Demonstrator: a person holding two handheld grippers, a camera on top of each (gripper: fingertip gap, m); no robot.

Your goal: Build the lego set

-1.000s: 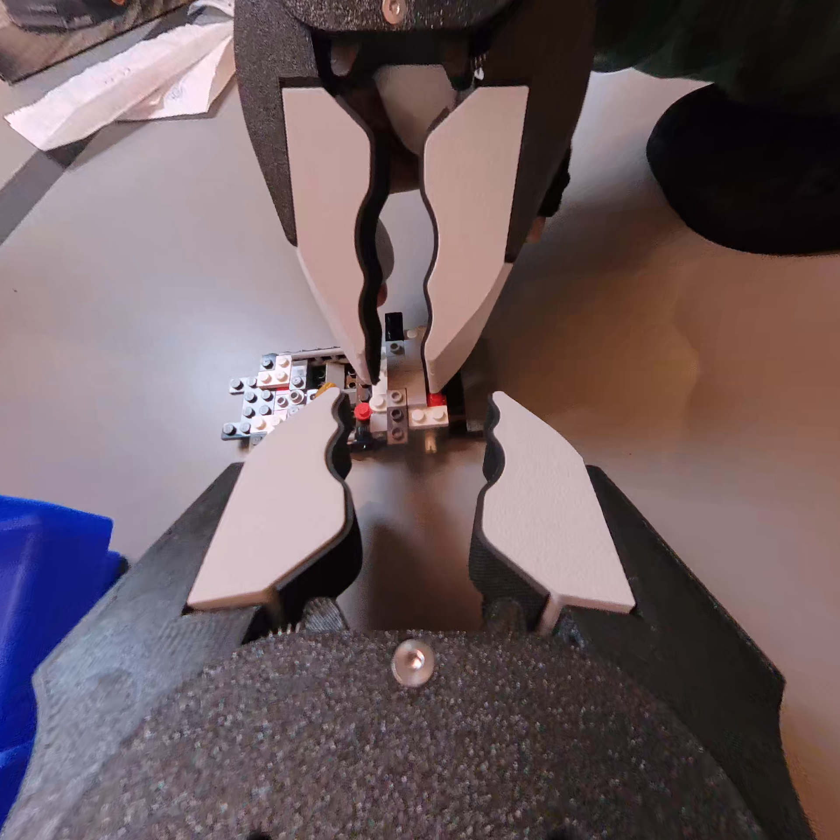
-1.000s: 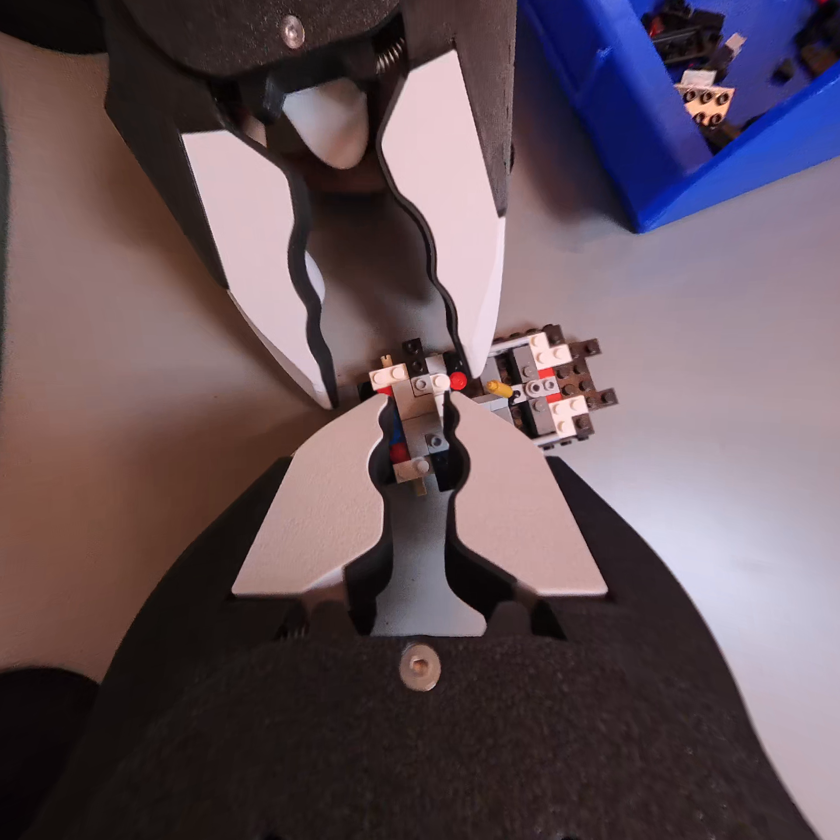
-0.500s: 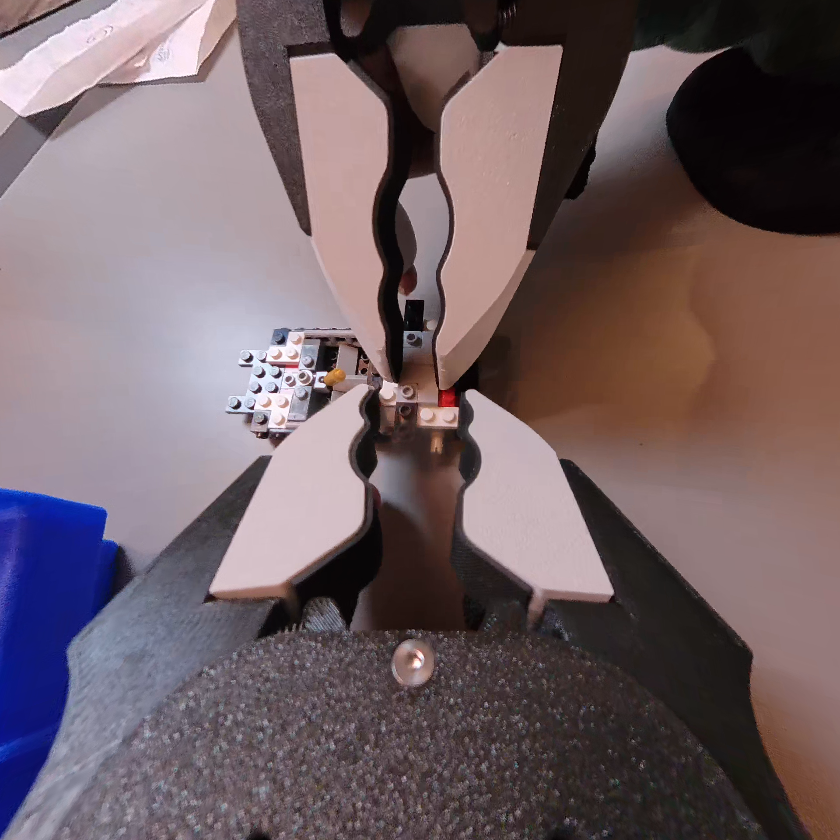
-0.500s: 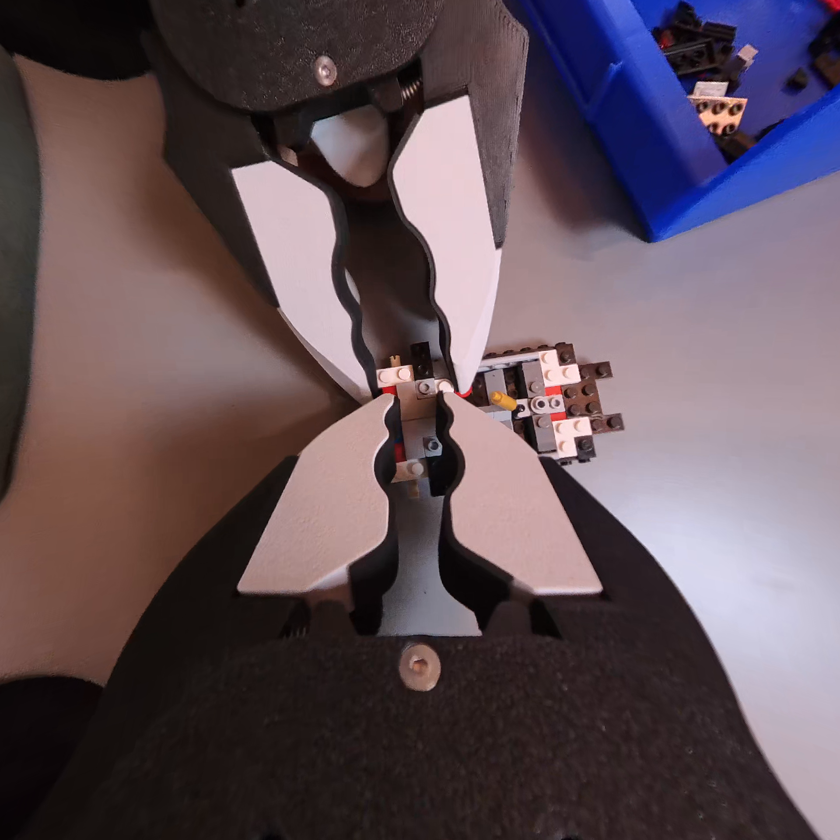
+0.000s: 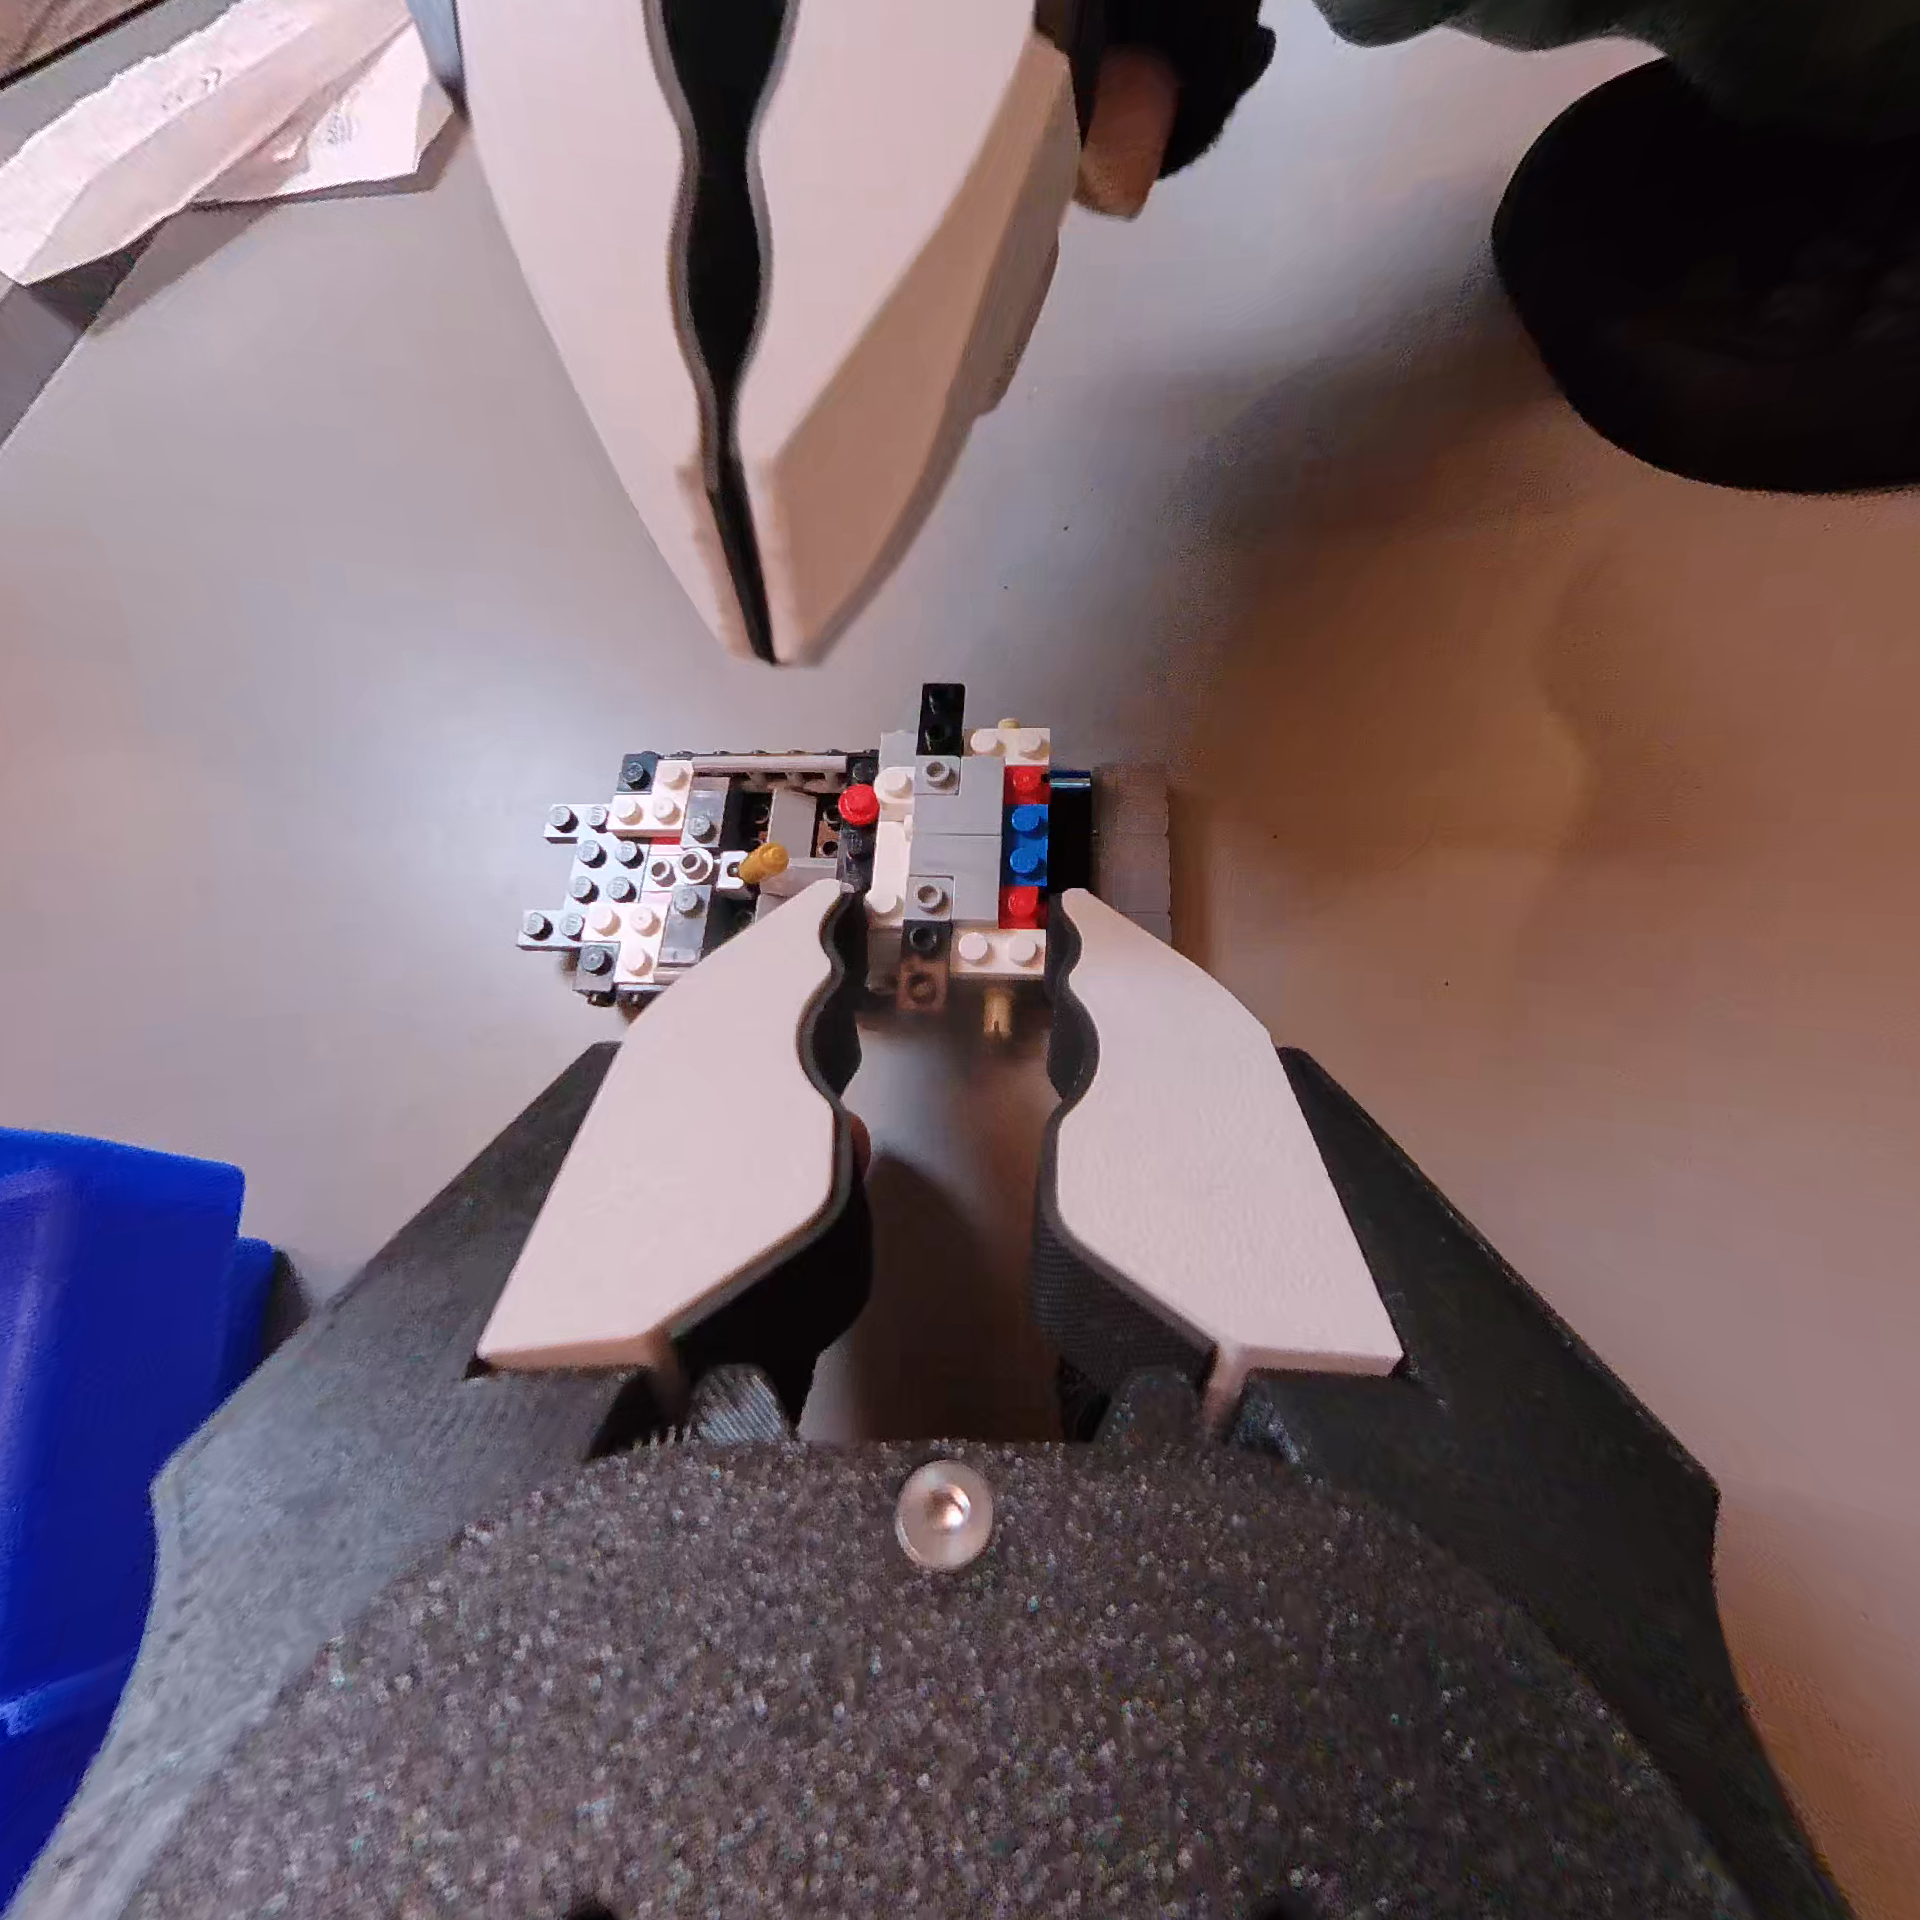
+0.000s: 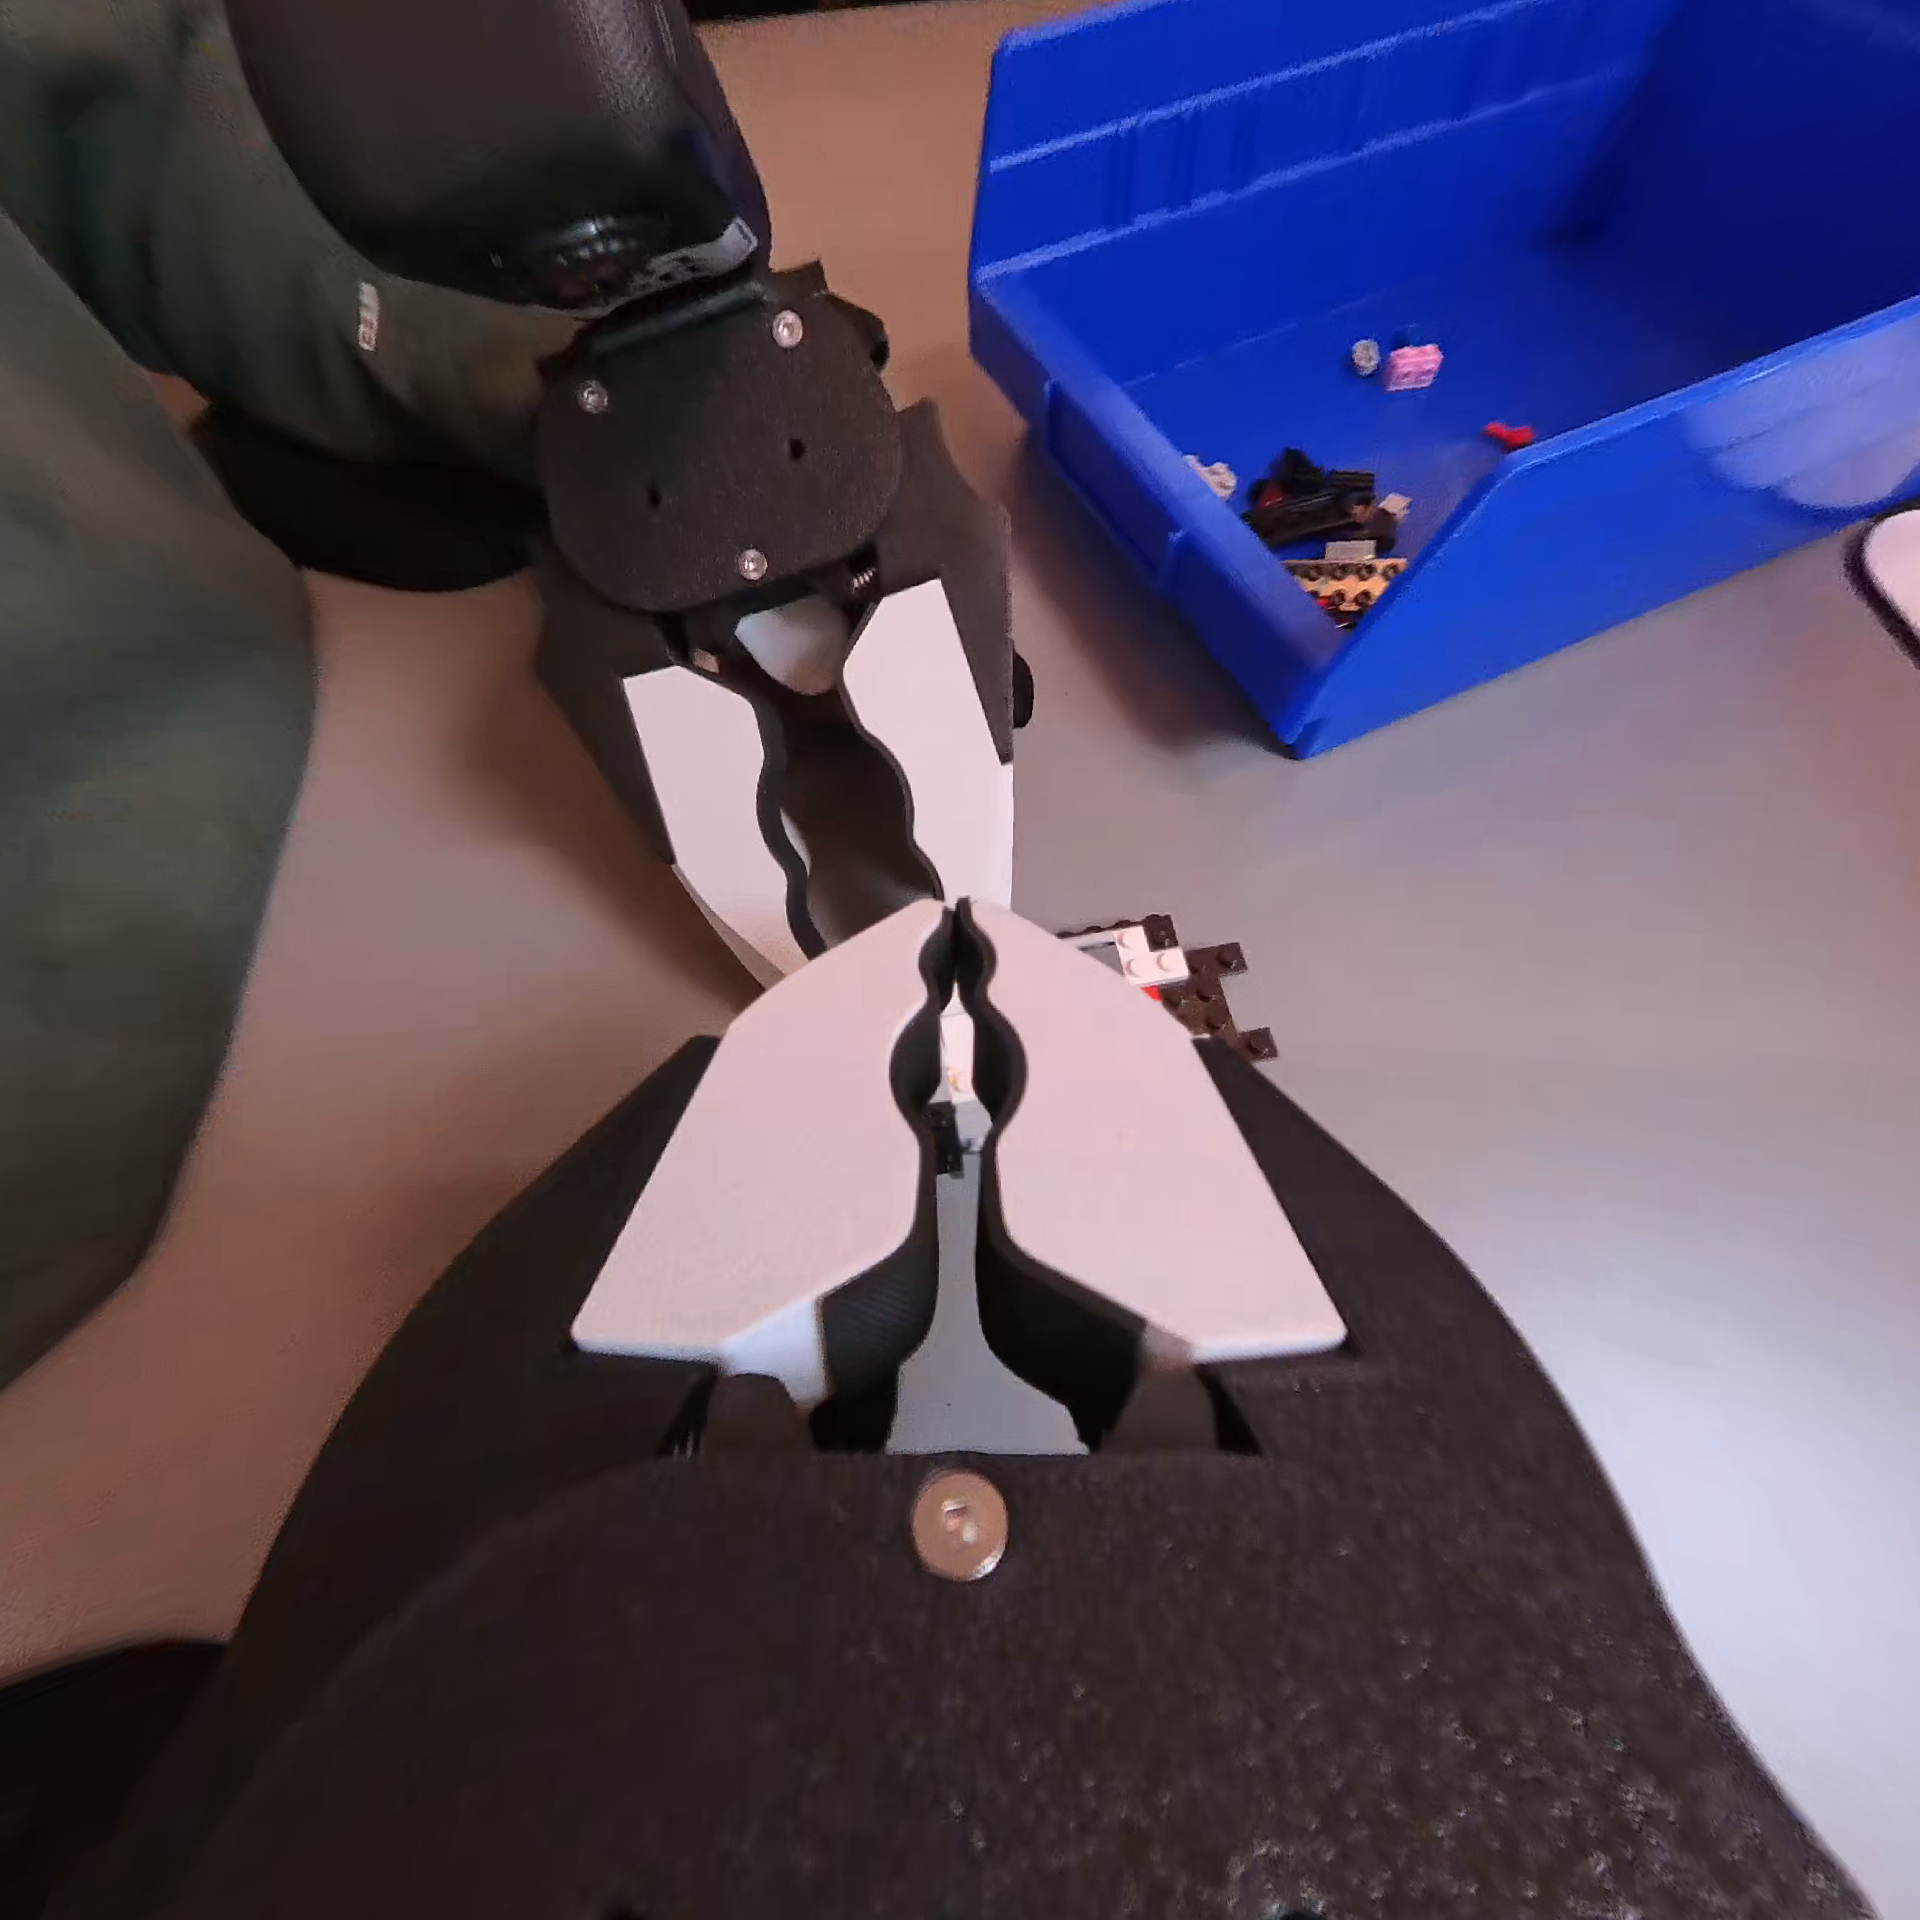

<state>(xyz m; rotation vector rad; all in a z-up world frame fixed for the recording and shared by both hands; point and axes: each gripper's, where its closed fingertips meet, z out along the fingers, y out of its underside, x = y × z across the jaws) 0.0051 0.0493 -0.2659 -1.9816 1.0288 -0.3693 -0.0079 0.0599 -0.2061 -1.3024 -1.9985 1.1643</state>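
A small brick model (image 5: 935, 821) of grey, white, black, red and blue pieces lies on the table, with a flat studded wing section (image 5: 623, 894) on its left. My left gripper (image 5: 951, 914) is shut on the model's near end, one finger on each side. My right gripper (image 5: 753, 644) hangs above the model's far side, shut and empty, clear of the bricks. In the right wrist view my right gripper (image 6: 956, 920) hides most of the model; only dark and white plates (image 6: 1205, 997) show. The left gripper (image 6: 883, 925) faces it there.
A blue bin (image 6: 1299, 644) with several loose bricks stands at the far right in the right wrist view; its corner (image 5: 94, 1351) shows beside my left gripper. Crumpled paper (image 5: 208, 135) lies far left. A person's dark sleeve (image 5: 1714, 260) rests at the right. The grippers' ends are close to 6 cm from one another.
My right gripper has let go of the model, shut and drawn up and back. My left gripper has closed from open onto the model's near end.
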